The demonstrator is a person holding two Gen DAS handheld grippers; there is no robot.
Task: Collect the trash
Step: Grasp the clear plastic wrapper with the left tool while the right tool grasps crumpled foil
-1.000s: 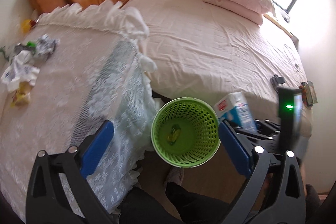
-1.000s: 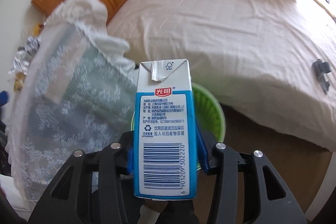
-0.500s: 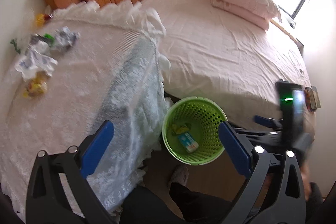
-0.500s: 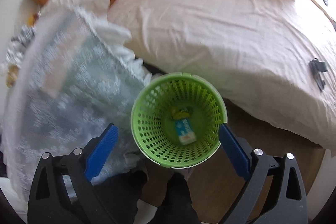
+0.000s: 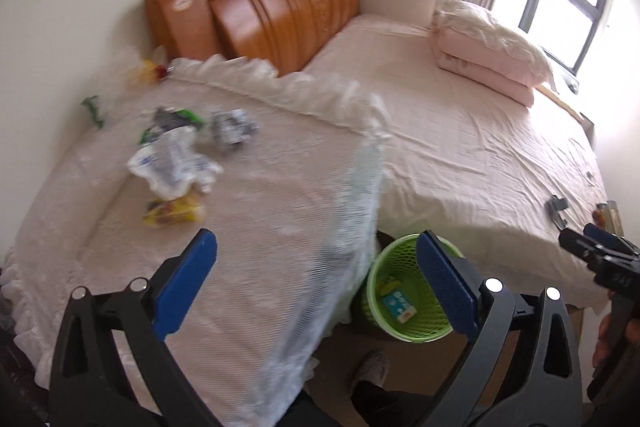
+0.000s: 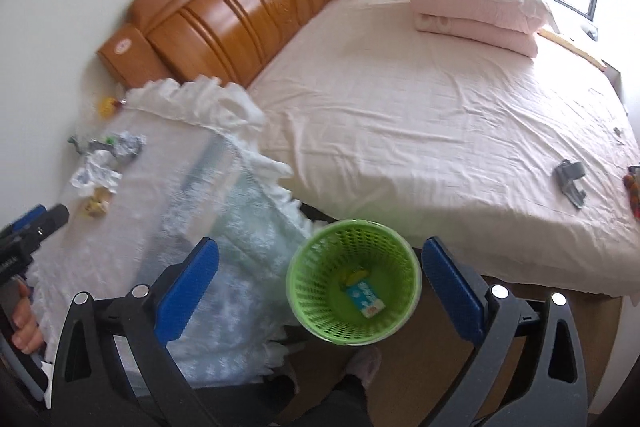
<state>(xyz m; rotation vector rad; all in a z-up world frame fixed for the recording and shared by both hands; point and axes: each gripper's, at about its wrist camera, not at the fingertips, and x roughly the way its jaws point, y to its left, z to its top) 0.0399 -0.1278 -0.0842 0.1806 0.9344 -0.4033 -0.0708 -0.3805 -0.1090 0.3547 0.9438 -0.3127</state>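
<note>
Both grippers, left (image 5: pixel 316 275) and right (image 6: pixel 318 281), have their jaws wide and hold nothing. The milk carton (image 6: pixel 365 295) lies in the green basket (image 6: pixel 320 247) between the right jaws. Crumpled wrappers (image 5: pixel 172 163) lie on the lace cloth (image 5: pixel 280 211) beyond the left jaws.

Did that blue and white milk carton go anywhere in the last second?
Yes. It left the right tongs, now open, and dropped down into the green basket, where the milk carton lies on the bottom beside a yellow wrapper.

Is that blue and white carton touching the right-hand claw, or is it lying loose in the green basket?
Apart. The right wrist view shows the milk carton lying at the bottom of the green basket, while the right gripper is open and empty.
</note>
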